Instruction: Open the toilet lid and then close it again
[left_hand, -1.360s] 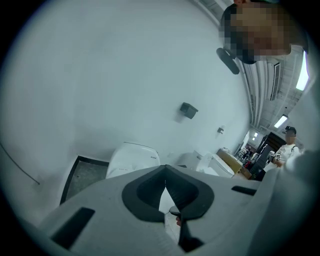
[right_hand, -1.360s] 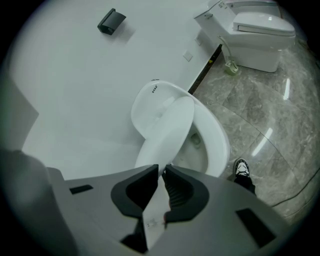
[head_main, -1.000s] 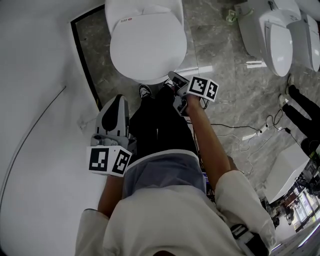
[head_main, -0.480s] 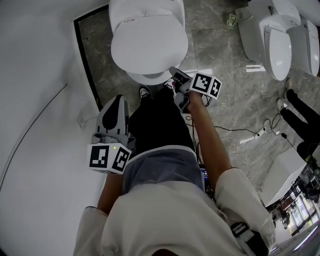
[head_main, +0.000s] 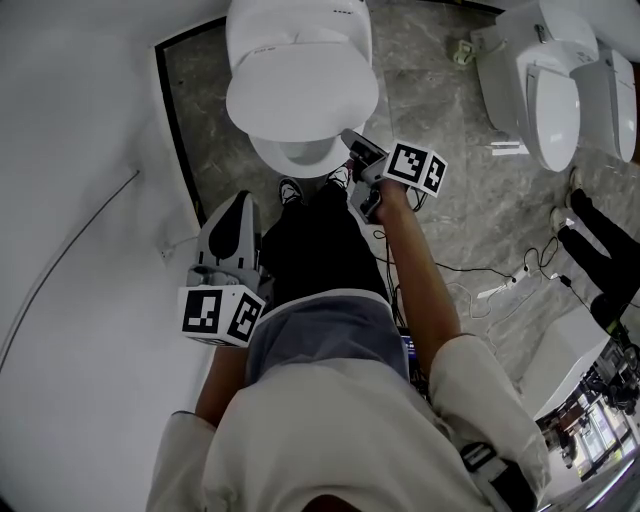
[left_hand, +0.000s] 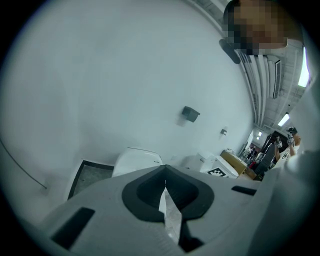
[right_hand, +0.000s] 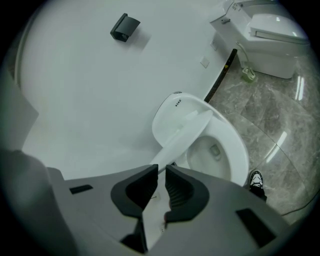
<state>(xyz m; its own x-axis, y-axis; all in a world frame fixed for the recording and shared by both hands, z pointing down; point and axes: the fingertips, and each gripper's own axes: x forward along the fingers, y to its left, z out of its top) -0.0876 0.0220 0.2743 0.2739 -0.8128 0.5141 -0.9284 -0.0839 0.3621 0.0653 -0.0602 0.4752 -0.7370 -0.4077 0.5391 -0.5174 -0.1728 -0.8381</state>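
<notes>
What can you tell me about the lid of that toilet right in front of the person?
The smooth white oval toilet lid looks like glossy plastic. It is partly raised, tilted up from its hinge end at the back, so the white bowl shows beneath. Its front edge is pinched between the right tongs. The toilet stands against a plain white wall.

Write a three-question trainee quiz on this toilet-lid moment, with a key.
1. True or false: the toilet lid lies flat on the bowl.
2. Which gripper is clamped on the lid's edge? A: left gripper. B: right gripper.
3. Fill in: the left gripper's jaws are ____ and hold nothing.
Key: 1 false, it is partly raised; 2 B; 3 shut.
</notes>
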